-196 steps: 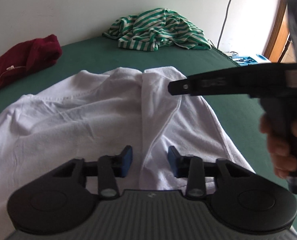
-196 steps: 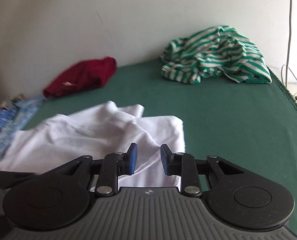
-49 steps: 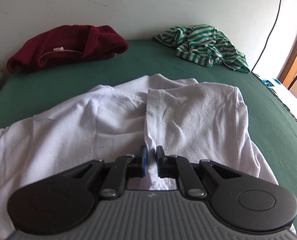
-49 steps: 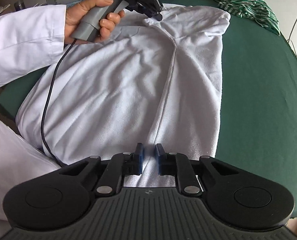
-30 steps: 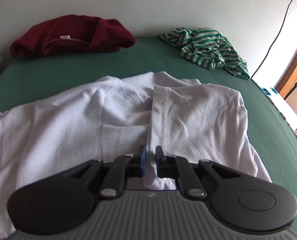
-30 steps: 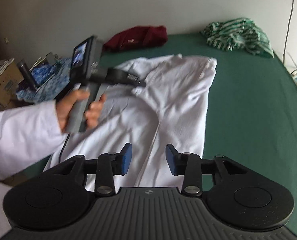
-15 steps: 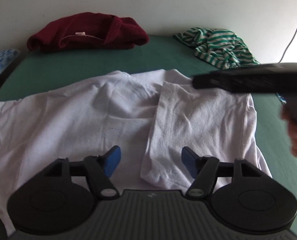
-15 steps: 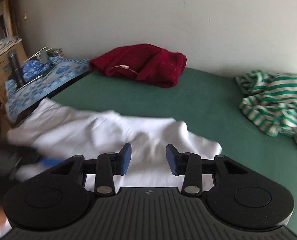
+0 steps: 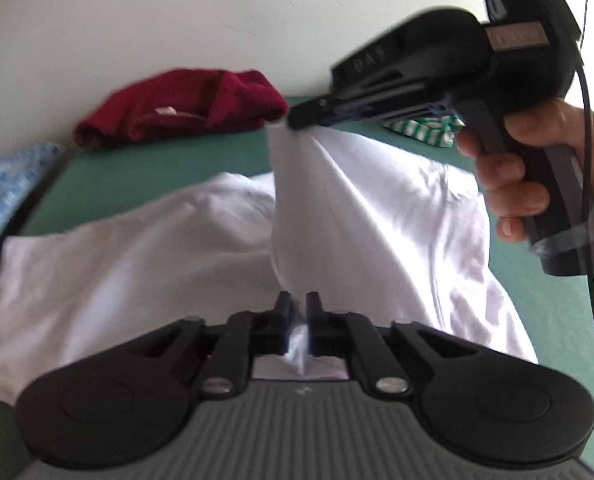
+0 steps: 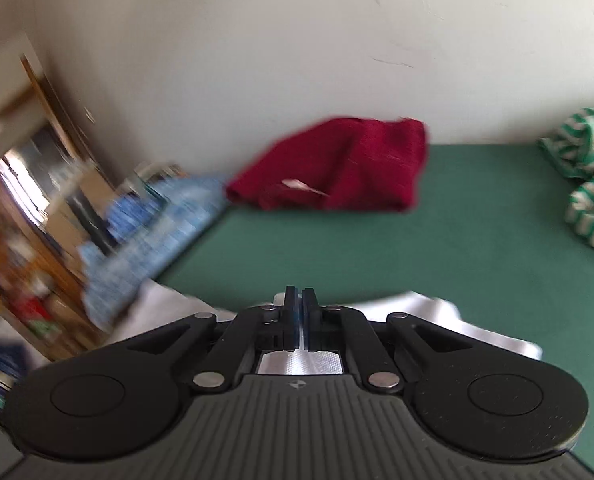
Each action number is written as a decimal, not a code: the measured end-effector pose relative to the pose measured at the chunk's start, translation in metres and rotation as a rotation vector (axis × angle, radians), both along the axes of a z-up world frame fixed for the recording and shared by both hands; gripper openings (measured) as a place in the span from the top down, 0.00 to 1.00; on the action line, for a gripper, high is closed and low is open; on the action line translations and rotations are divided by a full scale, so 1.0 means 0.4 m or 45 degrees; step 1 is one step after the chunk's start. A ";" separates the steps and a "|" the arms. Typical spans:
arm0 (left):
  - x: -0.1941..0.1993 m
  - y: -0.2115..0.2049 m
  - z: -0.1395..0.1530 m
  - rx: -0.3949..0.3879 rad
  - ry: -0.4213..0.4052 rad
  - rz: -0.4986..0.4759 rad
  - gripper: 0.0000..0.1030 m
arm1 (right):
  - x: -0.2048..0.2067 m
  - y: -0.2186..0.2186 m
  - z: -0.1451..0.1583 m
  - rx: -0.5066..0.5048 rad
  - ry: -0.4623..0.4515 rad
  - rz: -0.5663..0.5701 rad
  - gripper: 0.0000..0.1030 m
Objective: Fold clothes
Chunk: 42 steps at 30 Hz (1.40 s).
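While both tools were clamped on cloth, the white garment [image 9: 145,248] lay spread on the green worktop [image 9: 569,300], nearer than the red garment [image 9: 185,108]. The left hand-held gripper [image 9: 297,304] was clenched on the near end of a folded edge. The right hand-held gripper [image 9: 297,118] pinched the far end of that edge, lifted clear of the worktop, nearest the red garment. The fabric appeared light, soft and limp; it would probably sag between holds. Judged best gripped at hems and corners, held taut.
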<state>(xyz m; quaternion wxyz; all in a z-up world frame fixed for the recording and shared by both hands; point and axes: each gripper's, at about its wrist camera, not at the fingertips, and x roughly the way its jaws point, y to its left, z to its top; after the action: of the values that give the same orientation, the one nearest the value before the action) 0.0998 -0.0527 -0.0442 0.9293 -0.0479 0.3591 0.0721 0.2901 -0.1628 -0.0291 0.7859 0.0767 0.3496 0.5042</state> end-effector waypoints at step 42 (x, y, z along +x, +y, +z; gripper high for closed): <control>-0.121 0.118 -0.004 -0.257 0.038 0.172 0.61 | -0.057 -0.174 -0.080 0.090 0.179 -0.305 0.62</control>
<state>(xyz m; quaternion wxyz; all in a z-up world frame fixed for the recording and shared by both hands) 0.0515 -0.0056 -0.0459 0.9074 -0.1641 0.3742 0.0988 0.2674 -0.2326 -0.0610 0.8108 0.1805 0.3741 0.4124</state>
